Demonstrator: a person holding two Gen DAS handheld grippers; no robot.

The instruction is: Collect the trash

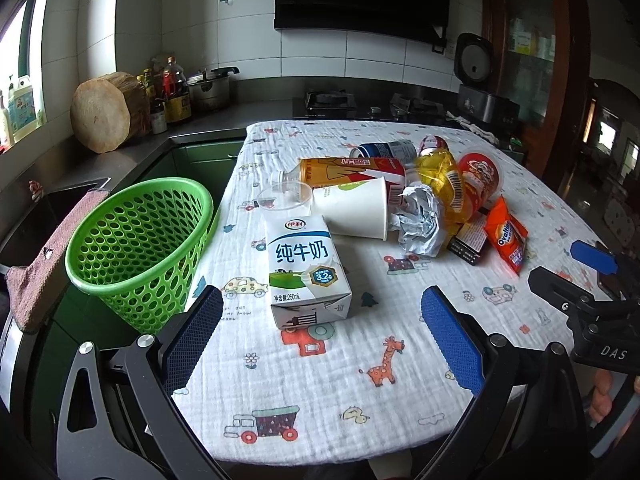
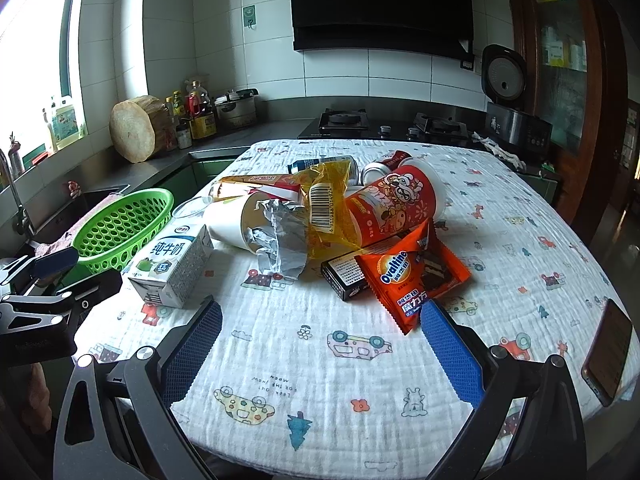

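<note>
A pile of trash lies on the cloth-covered table. A white milk carton lies nearest the green perforated basket at the table's left edge. Behind it lie a white paper cup, crumpled foil, a yellow wrapper, a red noodle cup, an orange Ovaltine packet and cans. My left gripper is open just short of the carton. My right gripper is open, its right finger beside the packet.
A phone lies at the table's right edge. A sink with a brown cloth sits left of the basket. A wooden block, bottles, a pot, a stove and a rice cooker line the counter behind.
</note>
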